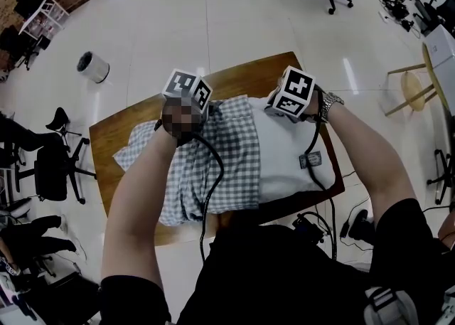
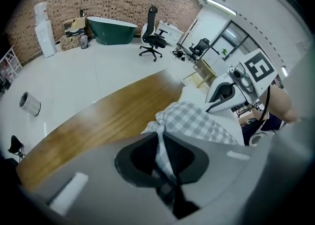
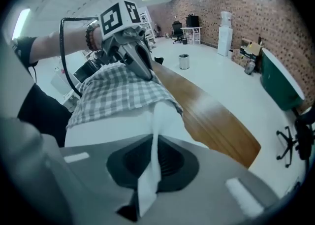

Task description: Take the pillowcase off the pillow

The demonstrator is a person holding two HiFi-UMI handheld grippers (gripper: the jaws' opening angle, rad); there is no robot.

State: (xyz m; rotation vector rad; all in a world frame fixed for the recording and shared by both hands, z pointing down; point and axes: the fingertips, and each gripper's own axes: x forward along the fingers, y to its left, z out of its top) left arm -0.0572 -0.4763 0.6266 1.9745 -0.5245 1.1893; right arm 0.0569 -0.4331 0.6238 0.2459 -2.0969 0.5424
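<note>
A blue-and-white checked pillowcase covers the left part of a white pillow lying on the wooden table. The pillow's bare end sticks out to the right. My left gripper sits at the case's far edge. In the left gripper view it is shut on a pinched fold of the checked pillowcase. My right gripper is at the pillow's far edge, just right of the case's open end. The right gripper view shows it shut on a fold of the white pillow, beside the pillowcase.
The table's far edge runs just beyond both grippers. Black cables hang from the grippers over the pillow. On the floor around stand a white cylindrical bin, black office chairs, a wooden stool and a green tub.
</note>
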